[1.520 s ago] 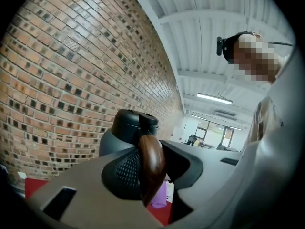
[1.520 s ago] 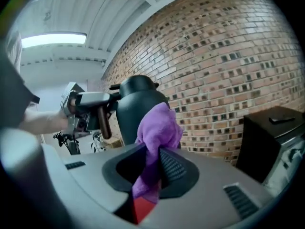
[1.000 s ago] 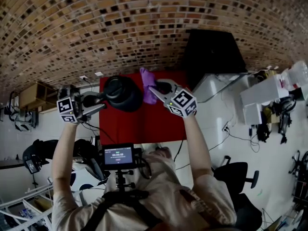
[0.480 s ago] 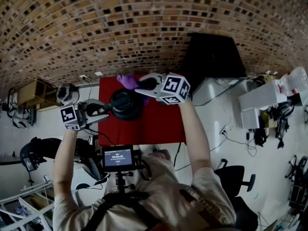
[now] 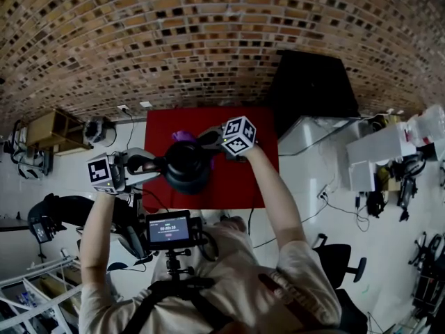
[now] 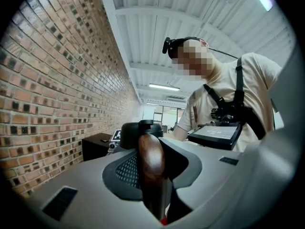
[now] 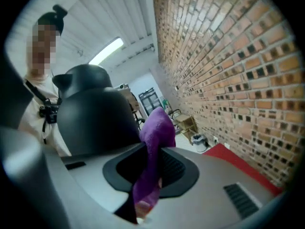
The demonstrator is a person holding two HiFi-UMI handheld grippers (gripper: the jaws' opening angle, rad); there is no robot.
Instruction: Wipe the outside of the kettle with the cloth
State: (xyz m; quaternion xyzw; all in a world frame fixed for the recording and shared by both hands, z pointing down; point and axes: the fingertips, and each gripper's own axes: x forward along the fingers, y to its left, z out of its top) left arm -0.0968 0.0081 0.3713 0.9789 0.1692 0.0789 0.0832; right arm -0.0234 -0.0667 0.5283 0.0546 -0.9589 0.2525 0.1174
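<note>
Wooden handle (image 6: 151, 163) is clamped between the jaws of the left gripper (image 5: 154, 165), at the 9 o'clock side of the kettle (image 5: 186, 169) over the red table (image 5: 254, 179). The purple cloth (image 7: 153, 142), pinched in the closed right gripper (image 5: 203, 139), is now found at the kettle's 12 o'clock, against 3 o'clock a second ago. Wiping is judged under way, the far side being reached. A matt black, rounded body is shown.

Looks steeply down from the head onto the red table (image 5: 229, 193). In both gripper views, peers close and nearly level along the jaws, from opposite sides of the kettle (image 5: 186, 167), shared by all three.
</note>
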